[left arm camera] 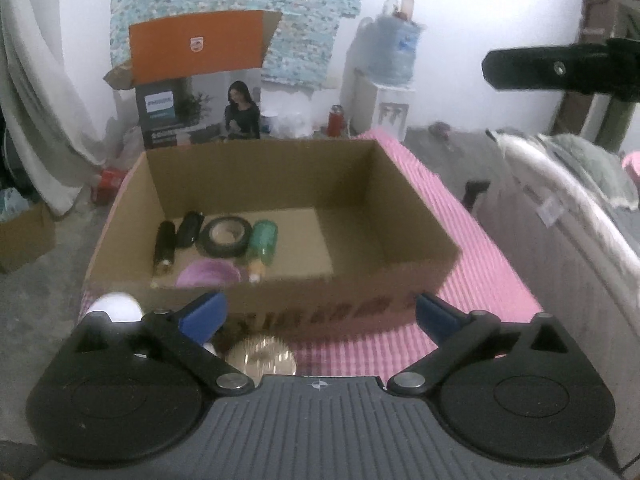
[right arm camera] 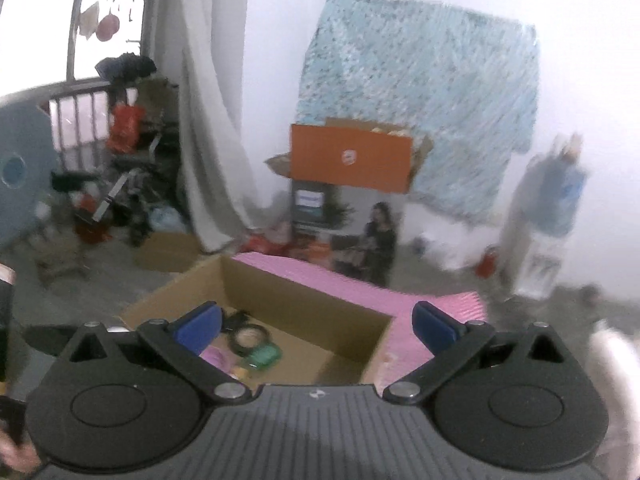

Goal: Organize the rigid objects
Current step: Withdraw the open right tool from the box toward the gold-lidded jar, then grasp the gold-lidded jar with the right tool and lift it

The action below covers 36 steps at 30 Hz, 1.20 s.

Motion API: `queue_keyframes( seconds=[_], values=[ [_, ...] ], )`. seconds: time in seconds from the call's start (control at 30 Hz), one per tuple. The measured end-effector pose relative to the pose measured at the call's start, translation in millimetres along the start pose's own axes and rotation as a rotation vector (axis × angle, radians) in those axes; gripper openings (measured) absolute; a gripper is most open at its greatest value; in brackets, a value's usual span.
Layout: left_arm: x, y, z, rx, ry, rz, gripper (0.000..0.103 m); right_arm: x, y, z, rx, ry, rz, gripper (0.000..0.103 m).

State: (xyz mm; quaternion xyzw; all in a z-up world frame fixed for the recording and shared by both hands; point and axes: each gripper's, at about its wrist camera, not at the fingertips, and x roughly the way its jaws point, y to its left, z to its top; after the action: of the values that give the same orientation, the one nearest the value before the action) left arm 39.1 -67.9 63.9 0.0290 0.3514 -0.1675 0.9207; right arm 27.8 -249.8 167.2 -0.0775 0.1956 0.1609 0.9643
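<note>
Lying lengthwise front-to-back in the cardboard box [left arm camera: 416,240] — green bottle [left arm camera: 262,242], cap nearest.

A white wall [left arm camera: 460,8] carries a pale blue patterned cloth [right arm camera: 420,92]. White curtains [right arm camera: 212,120] hang beside a bright window [right arm camera: 44,20]. The floor [left arm camera: 40,304] is grey concrete.

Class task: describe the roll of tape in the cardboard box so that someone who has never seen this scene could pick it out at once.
Find the open cardboard box on the pink mat. A row of items lies on its floor at the left end; the tape is between a black tube and a green bottle. It alone is a flat black ring with a pale core.
</note>
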Motion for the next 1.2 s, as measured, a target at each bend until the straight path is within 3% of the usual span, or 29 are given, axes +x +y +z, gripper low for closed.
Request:
queue_keyframes(
  seconds=[0.1, 0.2, 0.37, 0.47, 0.93, 1.07, 1.2],
  values=[
    [-4, 0, -15, 0.017, 0.007, 0.002, 0.103, -12, 17, -10, -0.047, -0.018, -0.073, 0.103],
    [-4, 5, -30, 0.020, 0.010, 0.013, 0.103, -18, 28, -21, -0.062, -0.019, -0.076, 0.103],
    [3, 15, -54, 0.021, 0.042, 0.029, 0.103, -11, 34, -47, 0.028, 0.008, 0.034, 0.103],
    [10, 19, -63, 0.027, 0.054, 0.038, 0.103, 0, 40, -64, 0.082, 0.031, 0.049, 0.103],
    [38, 19, -82, 0.129, 0.053, 0.092, 0.097, 81, 52, -114, 0.392, 0.268, 0.298, 0.103],
    [38, 18, -84, 0.164, 0.044, 0.106, 0.093, 104, 53, -127, 0.484, 0.323, 0.360, 0.093],
    [36, 12, -88, 0.205, 0.043, 0.102, 0.078, 125, 50, -135, 0.561, 0.373, 0.401, 0.077]
  ],
)
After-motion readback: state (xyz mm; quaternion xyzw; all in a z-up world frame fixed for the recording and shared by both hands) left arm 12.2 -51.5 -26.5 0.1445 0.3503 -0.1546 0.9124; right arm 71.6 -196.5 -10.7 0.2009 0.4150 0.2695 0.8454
